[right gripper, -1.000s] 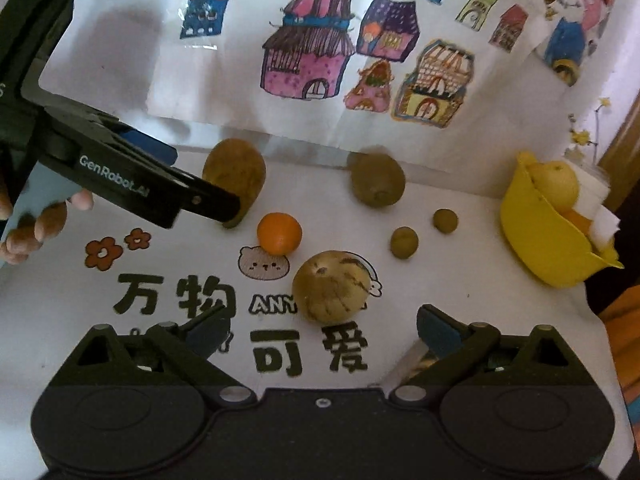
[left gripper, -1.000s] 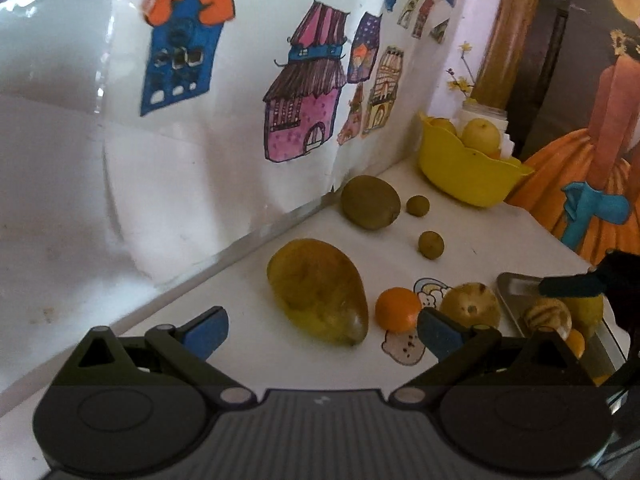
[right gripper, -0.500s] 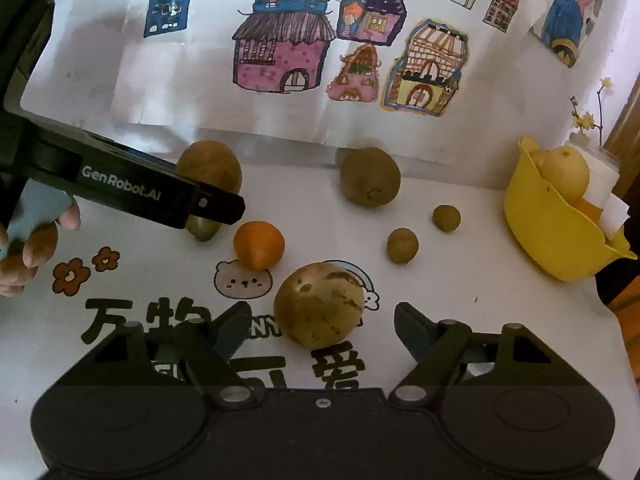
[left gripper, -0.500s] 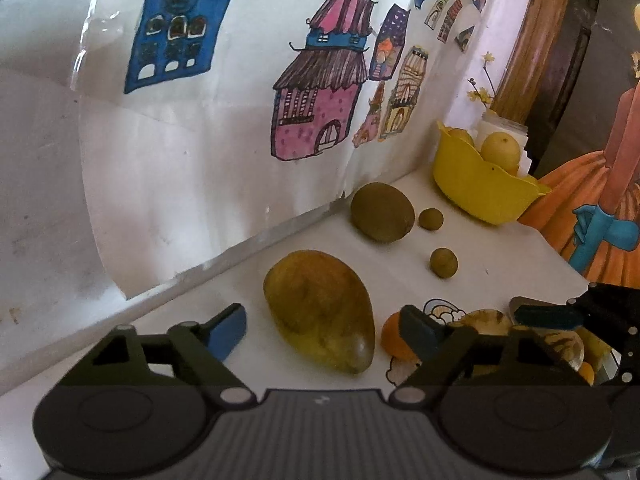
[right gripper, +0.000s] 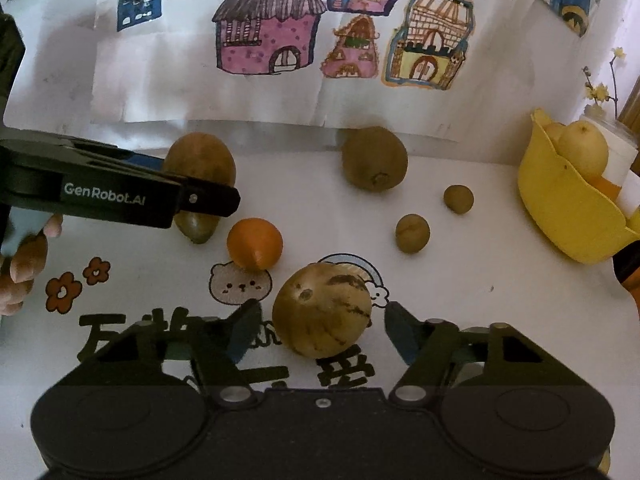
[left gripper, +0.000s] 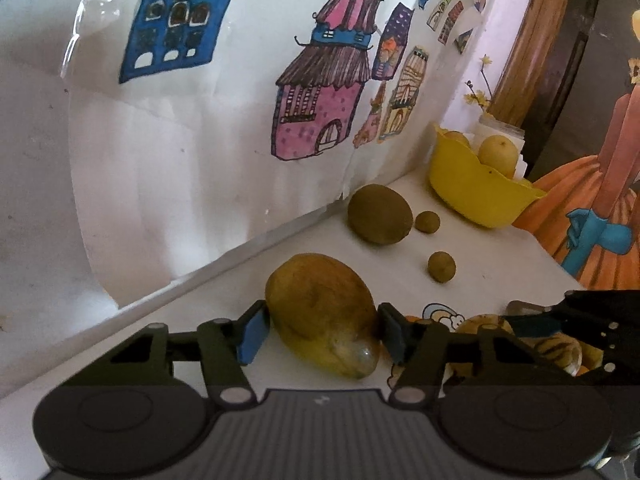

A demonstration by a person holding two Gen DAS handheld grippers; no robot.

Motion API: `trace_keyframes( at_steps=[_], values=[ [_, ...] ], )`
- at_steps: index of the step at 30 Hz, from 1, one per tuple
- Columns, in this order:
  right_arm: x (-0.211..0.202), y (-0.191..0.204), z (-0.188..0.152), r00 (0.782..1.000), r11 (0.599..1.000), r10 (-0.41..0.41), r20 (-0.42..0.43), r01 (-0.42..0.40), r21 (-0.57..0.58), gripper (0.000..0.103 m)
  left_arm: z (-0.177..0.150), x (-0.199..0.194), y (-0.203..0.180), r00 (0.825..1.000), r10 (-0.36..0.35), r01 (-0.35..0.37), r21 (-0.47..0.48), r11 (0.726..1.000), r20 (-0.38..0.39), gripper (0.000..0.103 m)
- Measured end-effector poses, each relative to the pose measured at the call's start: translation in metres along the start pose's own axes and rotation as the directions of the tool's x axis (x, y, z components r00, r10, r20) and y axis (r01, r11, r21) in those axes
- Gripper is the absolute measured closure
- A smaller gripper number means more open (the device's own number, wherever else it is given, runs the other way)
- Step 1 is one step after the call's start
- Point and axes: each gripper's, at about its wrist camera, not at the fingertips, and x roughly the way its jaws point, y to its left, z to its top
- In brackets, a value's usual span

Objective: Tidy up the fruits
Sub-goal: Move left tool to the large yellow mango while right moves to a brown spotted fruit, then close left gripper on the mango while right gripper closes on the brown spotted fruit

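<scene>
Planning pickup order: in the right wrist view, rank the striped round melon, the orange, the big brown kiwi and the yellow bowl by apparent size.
1. Yellow plastic bowl
2. Striped round tan melon, though nearest the camera
3. Big brown oval kiwi
4. Small round orange

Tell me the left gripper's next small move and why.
Probably close the left gripper on the mango: its blue pads already flank the fruit on both sides with only slim gaps, and the mango rests on the table, unheld.

Orange [right gripper: 254,244] left of melon [right gripper: 322,315]; bowl [right gripper: 560,216] far right.
</scene>
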Motion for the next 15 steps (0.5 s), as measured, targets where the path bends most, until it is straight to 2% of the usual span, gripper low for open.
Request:
trace_keyframes(
  at_steps=[7,15],
  values=[
    [0.0029,-0.0045,0.0011,1.0,0.999,0.021,0.0,-0.021,0.034,0.05,-0.0016,0.0007,0.0016,1.0,-0.012,0.012,-0.004,1.0,0.01,0.041],
    [0.0017,-0.0044,-0.0006,1.0,0.999,0.023,0.001,-0.023,0.038,0.05,-0.0042,-0.0041,0.0022,0.999,-0.034,0.034,0.016,0.999,0.001,0.042]
  ],
)
